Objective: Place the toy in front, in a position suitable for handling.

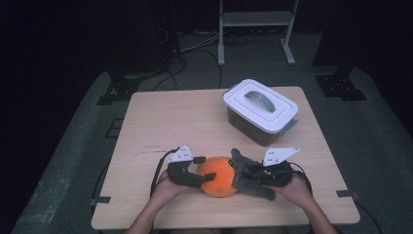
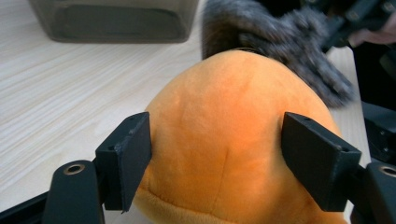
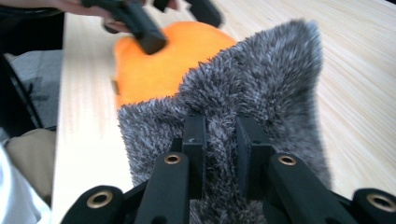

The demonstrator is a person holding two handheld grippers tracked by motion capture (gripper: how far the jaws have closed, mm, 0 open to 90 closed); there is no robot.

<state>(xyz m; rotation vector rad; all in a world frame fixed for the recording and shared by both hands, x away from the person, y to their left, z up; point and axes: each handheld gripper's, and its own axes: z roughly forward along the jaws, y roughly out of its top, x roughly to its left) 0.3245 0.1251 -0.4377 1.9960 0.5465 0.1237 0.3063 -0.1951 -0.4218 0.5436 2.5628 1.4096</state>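
A round orange plush toy (image 1: 219, 175) lies near the table's front edge. My left gripper (image 1: 202, 173) comes at it from the left, and in the left gripper view its two black jaws press on either side of the toy (image 2: 229, 121). A grey furry cloth (image 1: 246, 175) drapes against the toy's right side. My right gripper (image 3: 222, 140) is shut on a fold of that cloth (image 3: 261, 84). In the right gripper view the toy (image 3: 159, 70) shows behind the cloth, with the left gripper (image 3: 177, 23) on it.
A dark storage box with a white handled lid (image 1: 260, 109) stands at the back right of the wooden table (image 1: 165, 122). A metal stand (image 1: 255, 29) and cables lie on the floor beyond the table.
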